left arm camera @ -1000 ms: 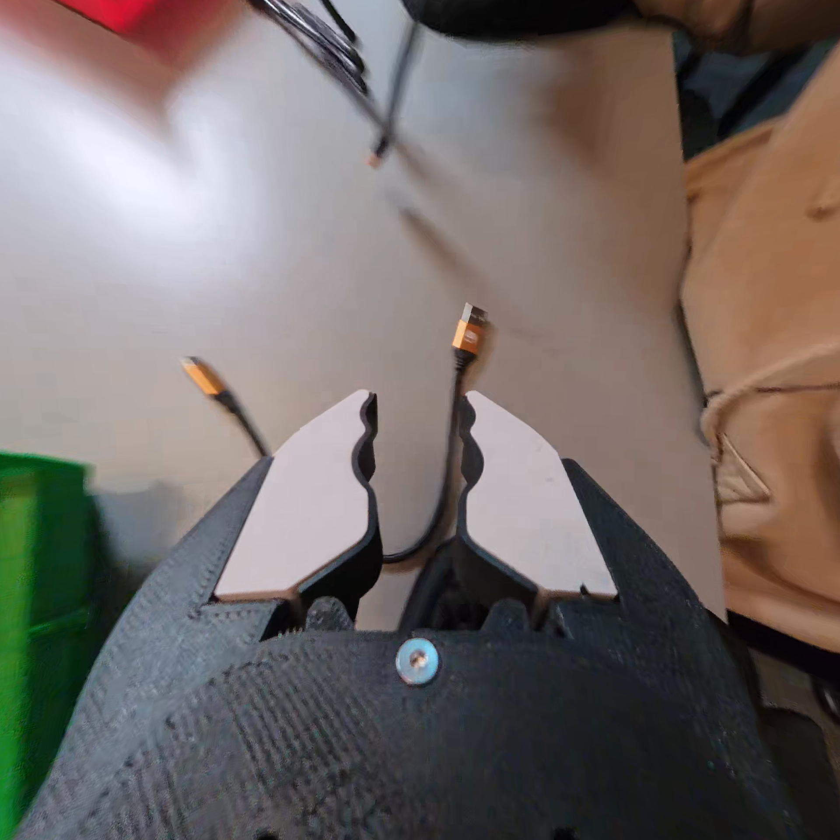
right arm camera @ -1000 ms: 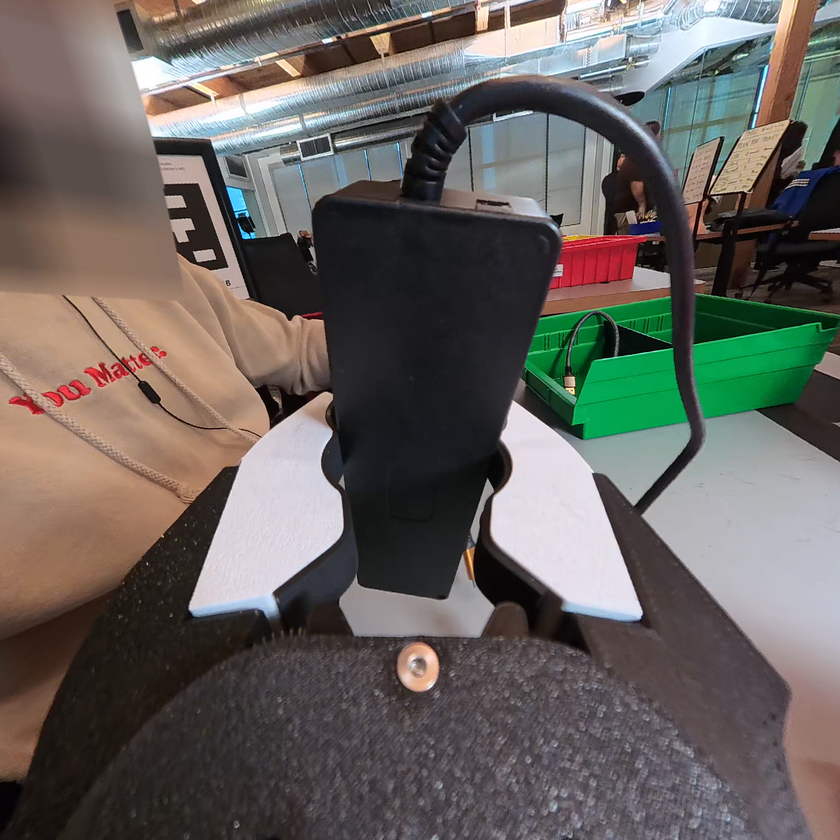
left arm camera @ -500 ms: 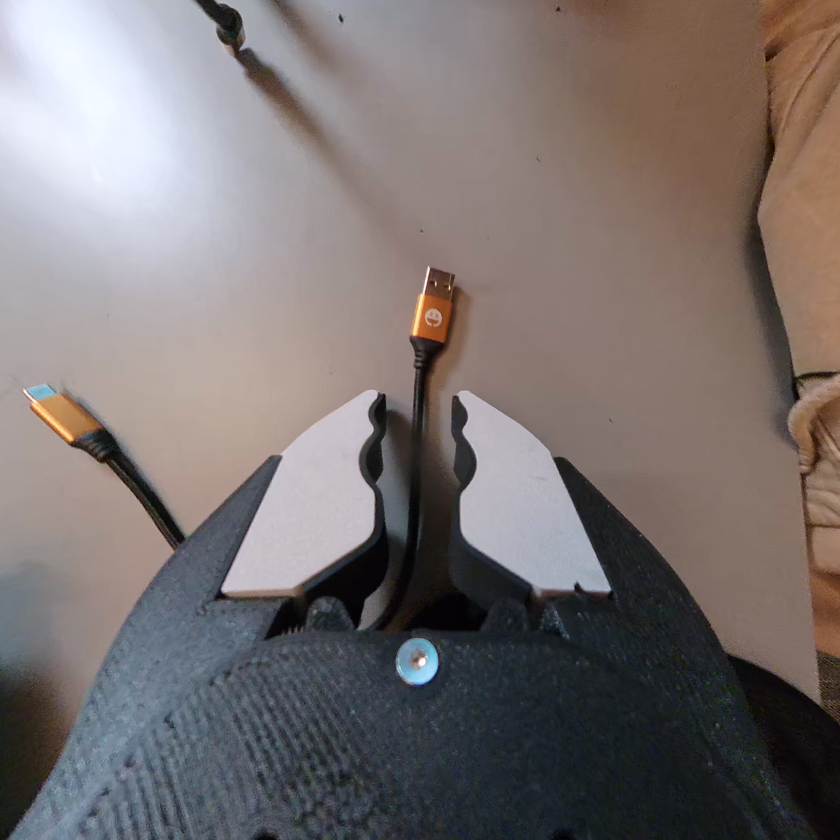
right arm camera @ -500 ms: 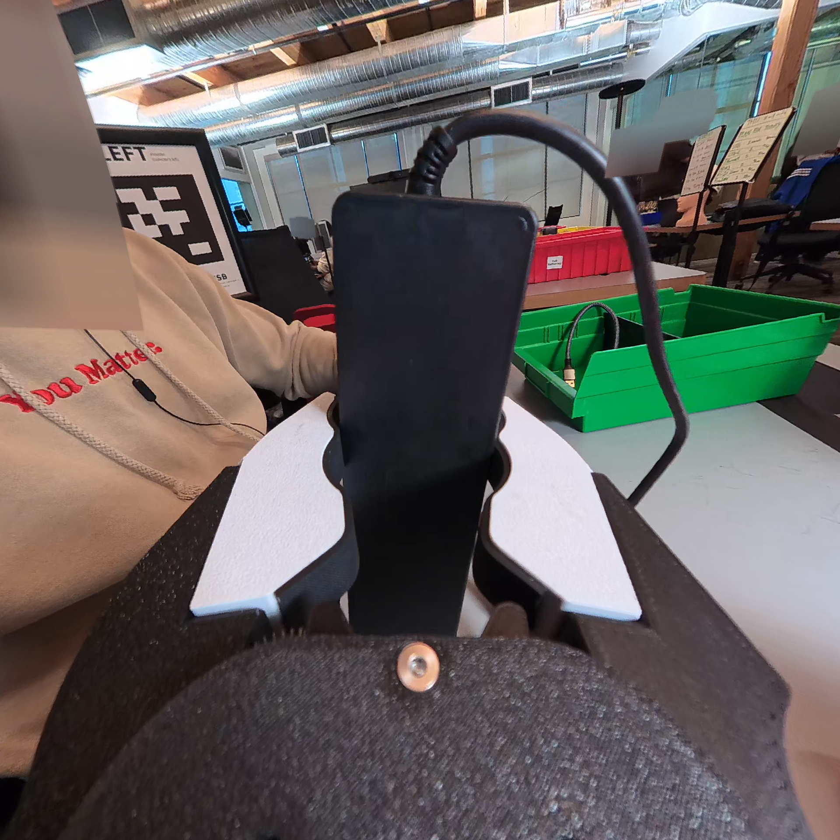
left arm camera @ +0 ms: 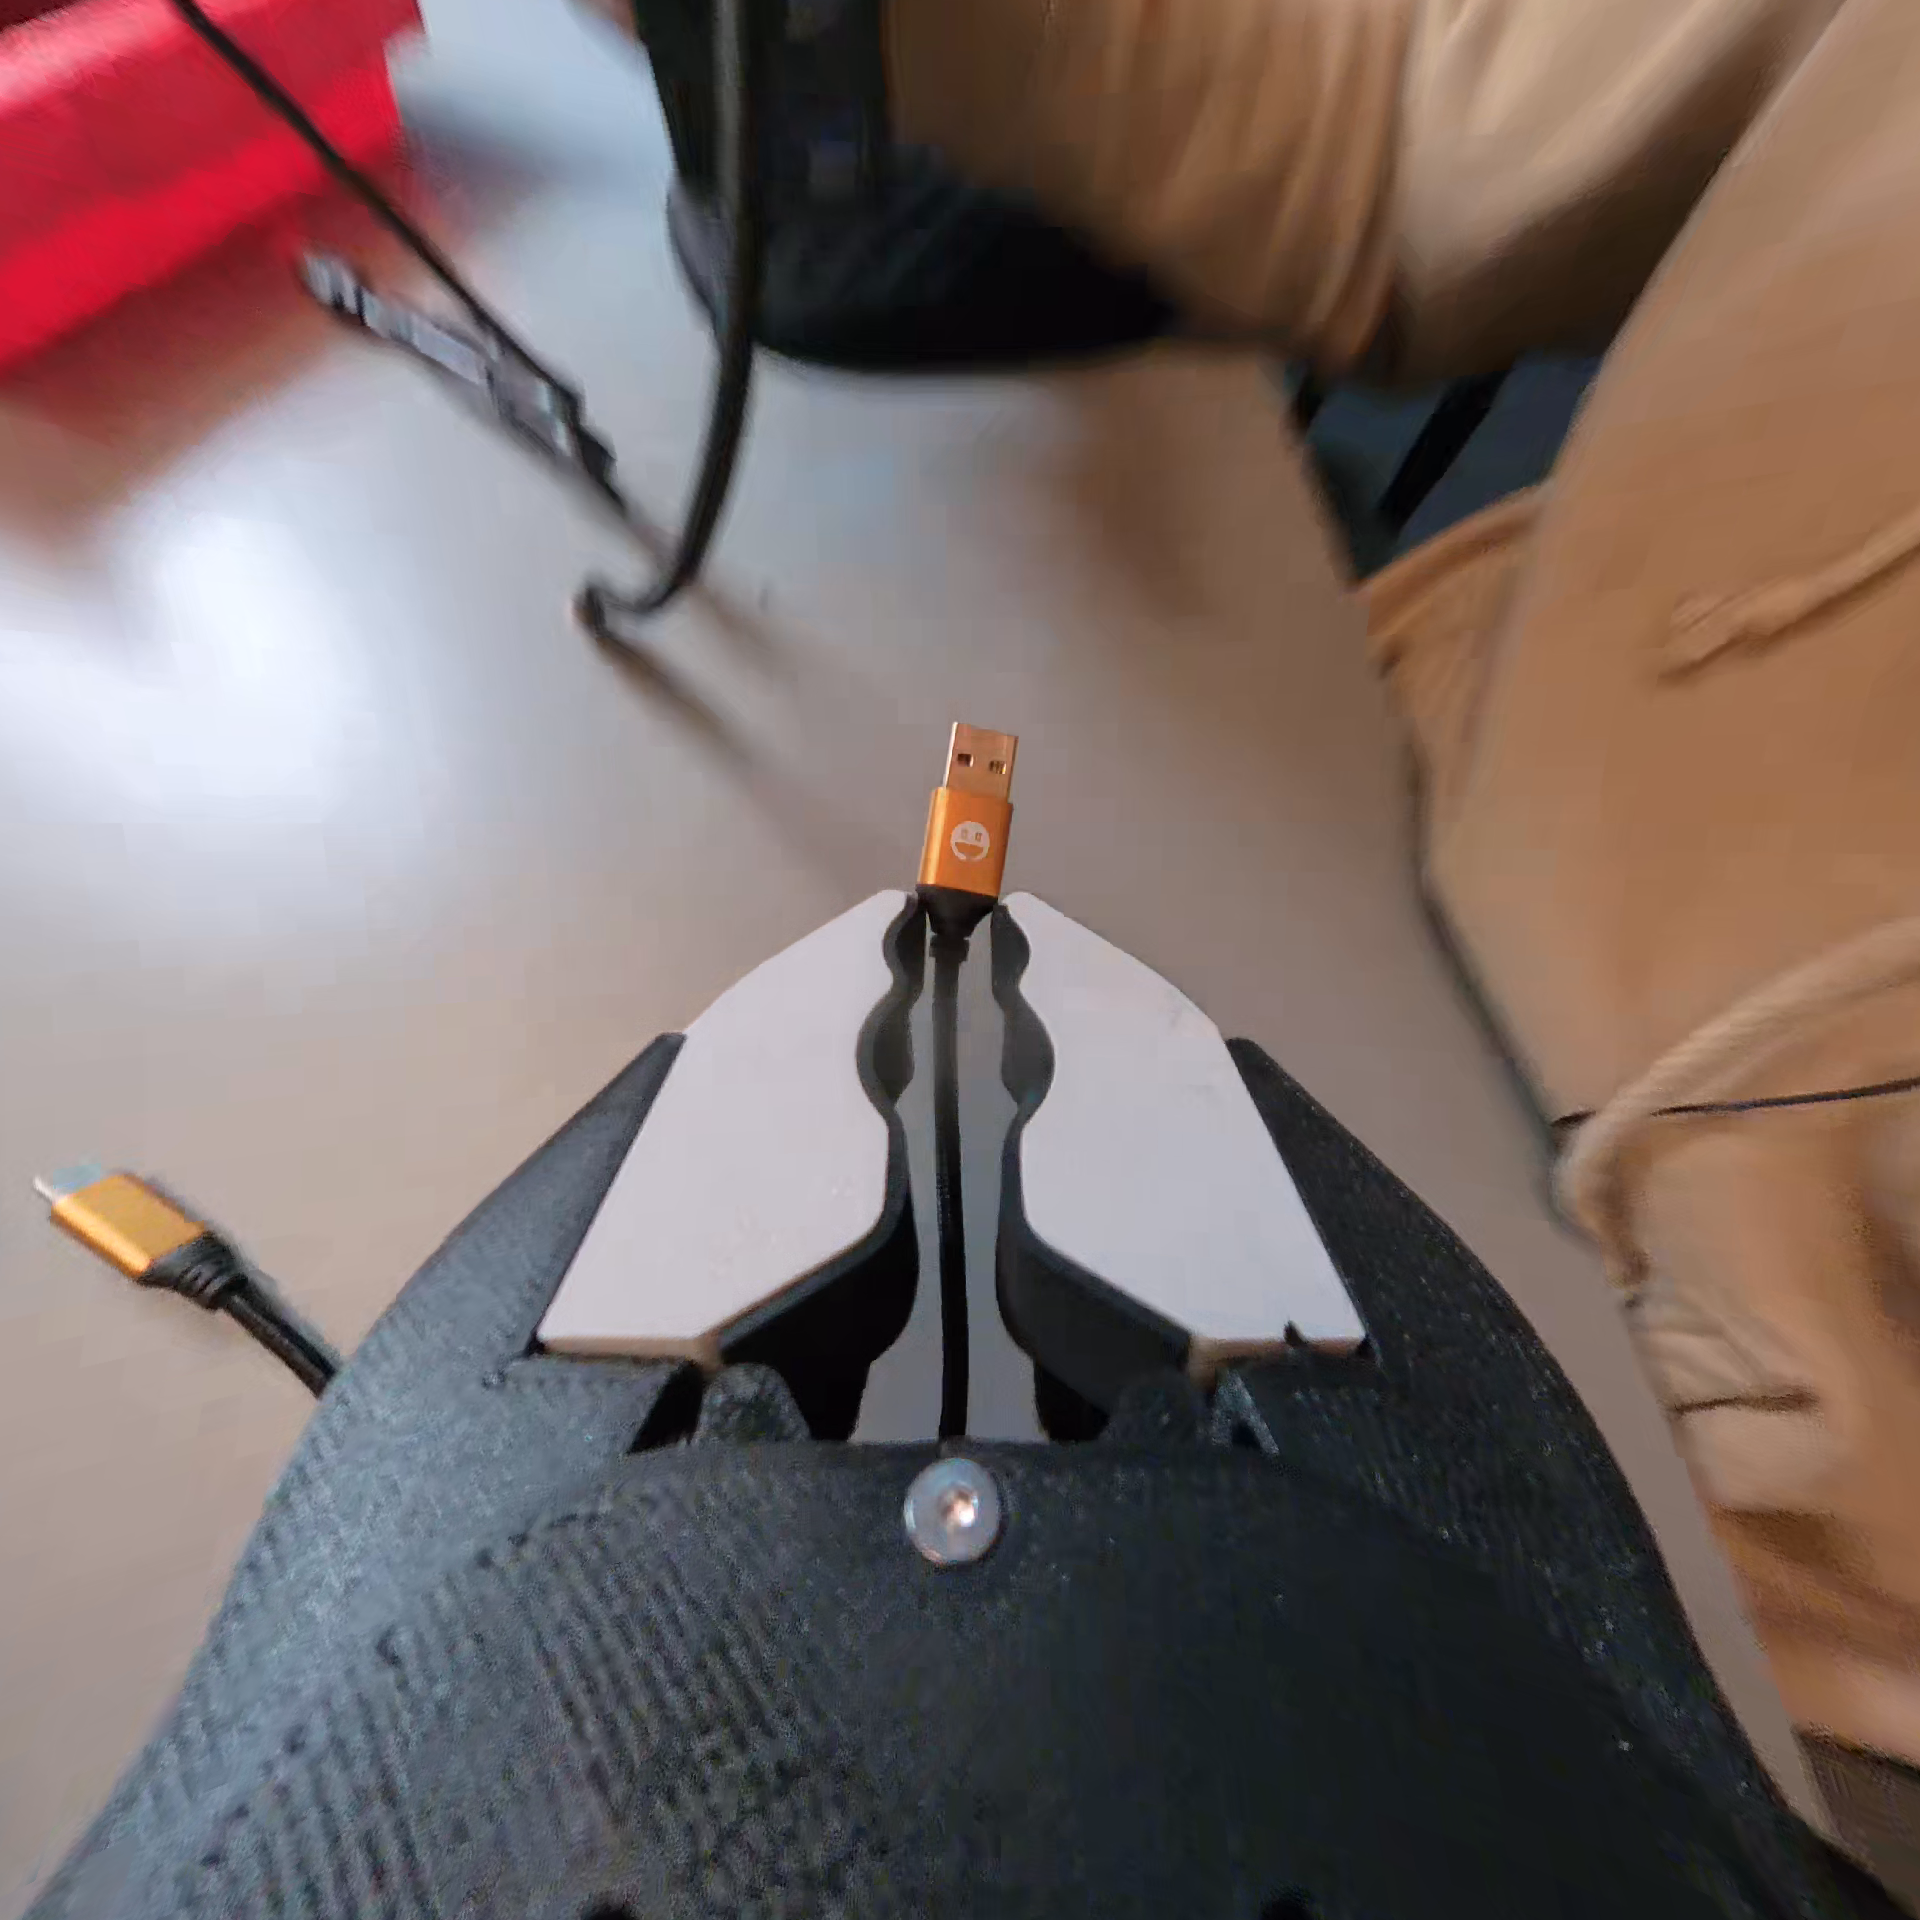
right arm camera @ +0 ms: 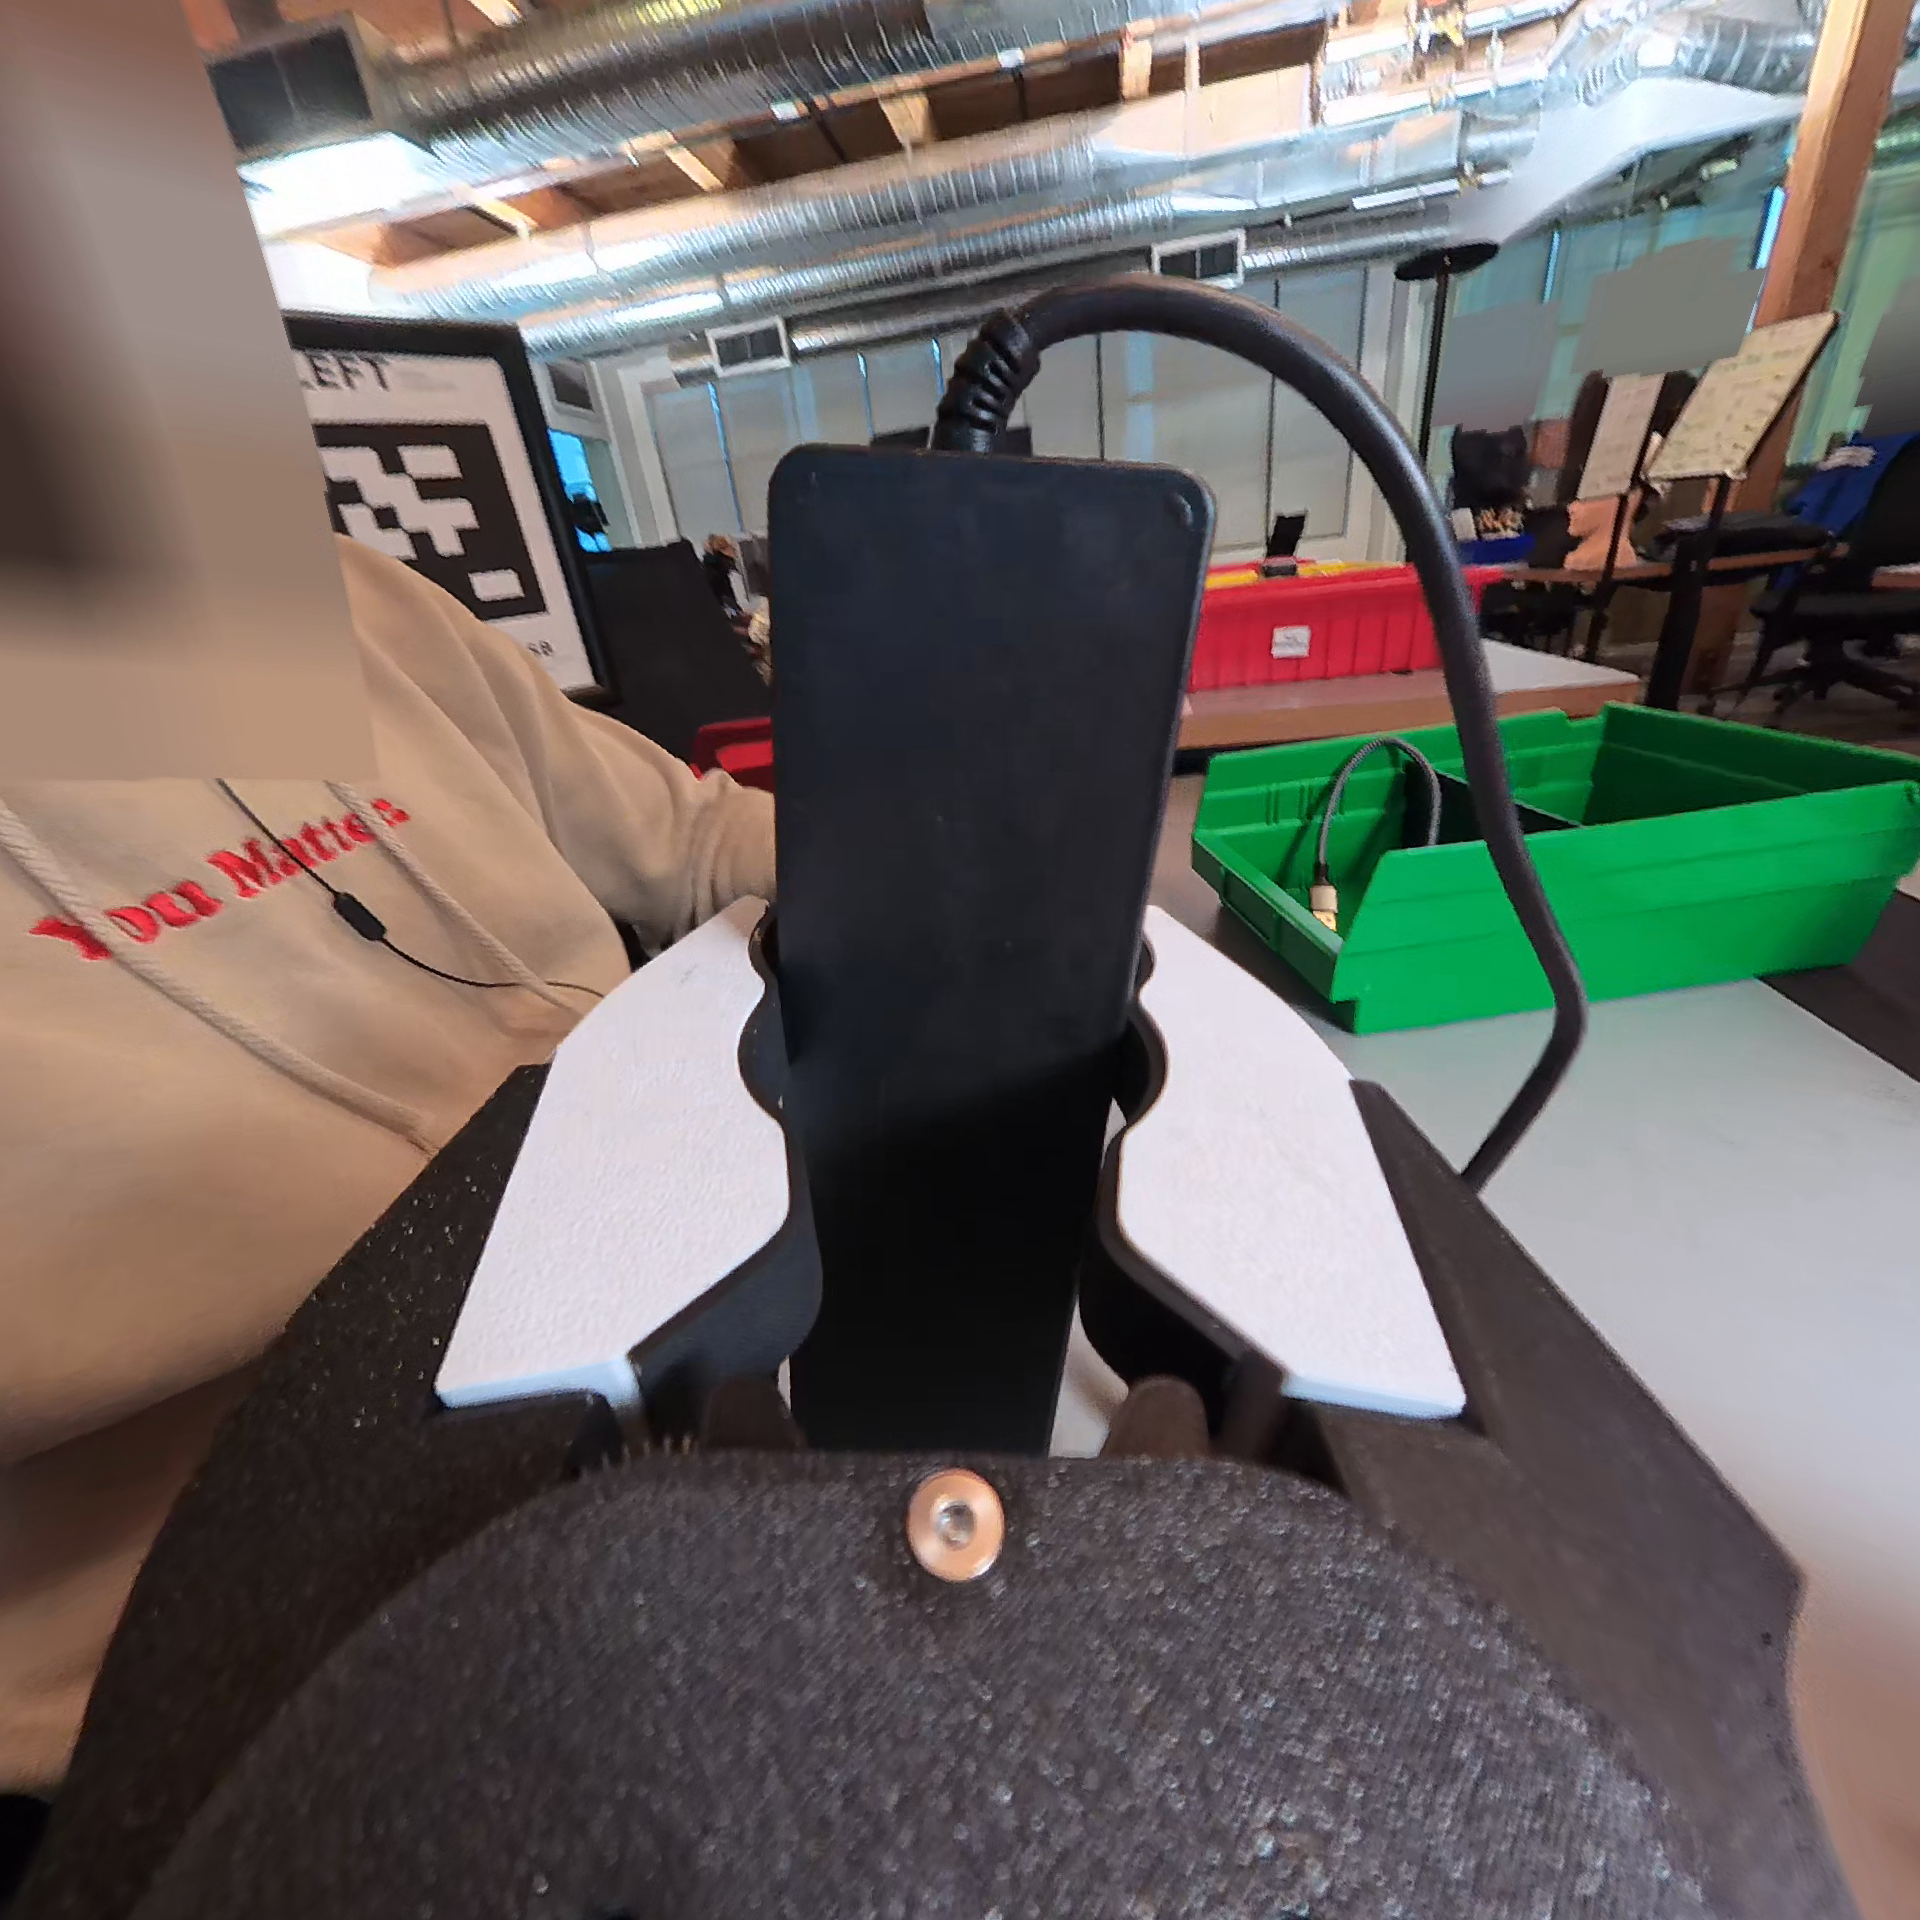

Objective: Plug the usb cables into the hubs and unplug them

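Bright daylight, table glare (edges motion-blurred, warped)

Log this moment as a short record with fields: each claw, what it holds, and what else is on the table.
left claw: shut on USB cable just behind its orange plug, plug pointing forward
right claw: shut on black hub, held upright, its cord arching over to the right
table: second orange plug lying at left
green bin: holds another cable

An orange-shelled USB plug (left arm camera: 966, 837) is showing on black cable; the hub (right arm camera: 977, 831) is looking black, the bin (right arm camera: 1621, 914) green, the blurred tray (left arm camera: 156, 156) seemingly red.
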`<state>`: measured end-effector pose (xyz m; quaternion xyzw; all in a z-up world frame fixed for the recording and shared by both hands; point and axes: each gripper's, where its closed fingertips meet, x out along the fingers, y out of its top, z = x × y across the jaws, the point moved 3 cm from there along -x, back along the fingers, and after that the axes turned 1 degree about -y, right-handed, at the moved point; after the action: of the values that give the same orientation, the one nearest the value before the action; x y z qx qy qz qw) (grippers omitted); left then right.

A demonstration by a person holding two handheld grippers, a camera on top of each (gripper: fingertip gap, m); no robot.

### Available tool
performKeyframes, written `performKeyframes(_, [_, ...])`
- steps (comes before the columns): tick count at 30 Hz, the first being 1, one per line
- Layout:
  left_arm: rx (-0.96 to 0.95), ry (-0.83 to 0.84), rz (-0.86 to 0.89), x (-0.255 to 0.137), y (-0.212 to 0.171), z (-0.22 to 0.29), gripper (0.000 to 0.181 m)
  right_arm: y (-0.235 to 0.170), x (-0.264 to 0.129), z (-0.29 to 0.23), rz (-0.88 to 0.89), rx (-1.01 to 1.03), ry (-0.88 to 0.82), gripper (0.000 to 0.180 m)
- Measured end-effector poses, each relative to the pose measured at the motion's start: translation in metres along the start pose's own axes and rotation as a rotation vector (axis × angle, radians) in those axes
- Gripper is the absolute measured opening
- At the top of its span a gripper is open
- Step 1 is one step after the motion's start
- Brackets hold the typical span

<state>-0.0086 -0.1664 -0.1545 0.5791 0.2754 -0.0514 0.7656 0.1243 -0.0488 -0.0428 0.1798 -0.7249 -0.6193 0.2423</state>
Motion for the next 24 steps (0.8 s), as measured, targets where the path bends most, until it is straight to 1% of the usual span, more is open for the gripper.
performKeyframes(3, [-0.026,-0.079,0.147,-0.012,0.018,0.008,0.012,0.003,-0.001,-0.002,0.019,0.002,0.013,0.061])
performKeyframes(6, [-0.03,-0.107,0.198,-0.016,0.024,0.012,0.012,0.004,-0.001,-0.003,0.029,0.005,0.02,0.061])
performKeyframes(8, [-0.037,-0.078,0.181,-0.014,0.022,0.008,0.012,0.004,0.0,-0.003,0.035,0.01,0.029,0.061])
performKeyframes(11, [-0.063,0.066,0.065,-0.006,0.008,-0.009,0.012,0.005,-0.001,-0.005,0.063,0.028,0.057,0.061])
performKeyframes(13, [-0.05,0.087,0.037,-0.001,0.005,-0.01,0.014,0.008,-0.002,-0.006,0.101,0.051,0.085,0.061])
performKeyframes(18, [-0.023,0.086,0.123,0.004,0.028,-0.005,0.036,0.018,-0.005,-0.008,0.221,0.107,0.15,0.061])
performKeyframes(21, [-0.014,0.111,0.181,0.022,0.049,-0.005,0.054,0.019,0.001,-0.007,0.262,0.106,0.143,0.061])
performKeyframes(24, [-0.031,0.119,0.246,0.044,0.074,-0.01,0.067,0.02,0.011,-0.008,0.285,0.079,0.118,0.061])
